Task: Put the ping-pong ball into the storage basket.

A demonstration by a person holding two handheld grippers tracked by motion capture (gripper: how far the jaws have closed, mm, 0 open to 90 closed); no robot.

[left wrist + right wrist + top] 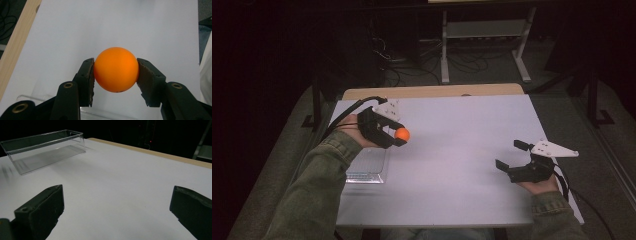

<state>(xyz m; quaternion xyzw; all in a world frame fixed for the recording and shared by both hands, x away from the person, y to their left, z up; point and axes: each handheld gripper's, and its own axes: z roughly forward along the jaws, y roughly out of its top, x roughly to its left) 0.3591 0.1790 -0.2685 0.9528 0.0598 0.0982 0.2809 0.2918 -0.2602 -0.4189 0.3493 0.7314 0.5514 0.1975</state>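
The left gripper pinches an orange ball across its middle, one ridged pad on each side, a hold that likely keeps the round thing from rolling free while it hangs above the white worktop, just beside the clear plastic tray. The right gripper rests near the worktop's right edge, its fingers spread wide on nothing. The left forearm hides part of the tray in the high view; the room behind is too dark to read.

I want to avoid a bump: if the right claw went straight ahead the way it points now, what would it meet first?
Probably nothing nearby. The open right claw points across the bare white table; the clear plastic tray sits off to the left of that line in the right gripper view. Depth is hard to judge.
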